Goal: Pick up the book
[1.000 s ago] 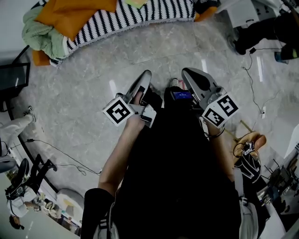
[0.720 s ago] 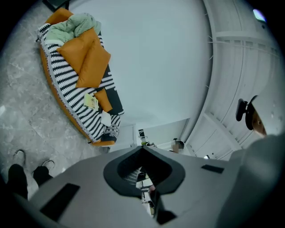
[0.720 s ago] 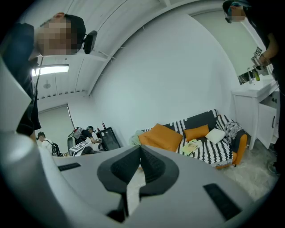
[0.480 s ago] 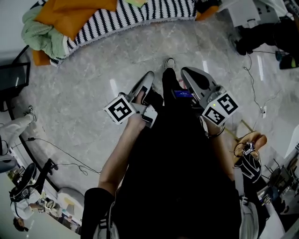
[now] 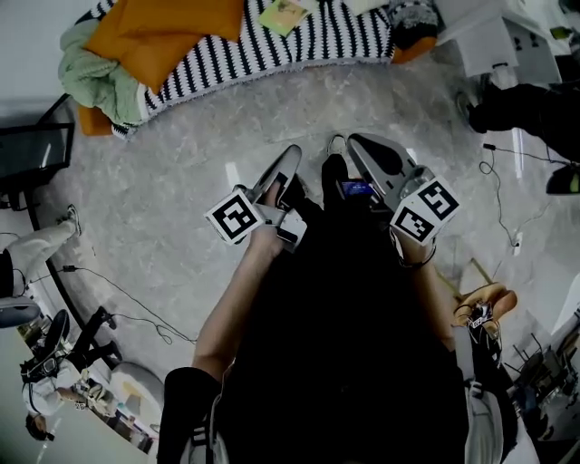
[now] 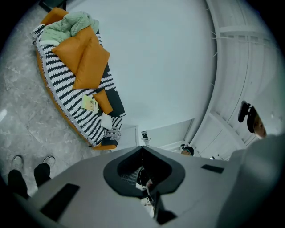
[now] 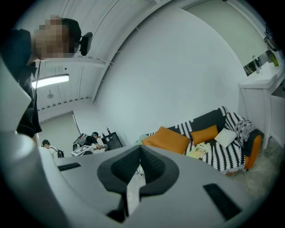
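Book (image 5: 284, 14), small and blurry, on striped sofa (image 5: 337, 38), details indistinct

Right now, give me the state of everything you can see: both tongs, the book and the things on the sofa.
left tongs: shut, empty.
right tongs: shut, empty.
book: lying flat on the striped sofa, untouched.
orange cushion: resting on the sofa.
green blanket: crumpled at the sofa's end.

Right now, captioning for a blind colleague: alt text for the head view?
Seen from above, a person holds the left gripper and right gripper, both shut, over a grey floor, facing a striped sofa where the book lies.
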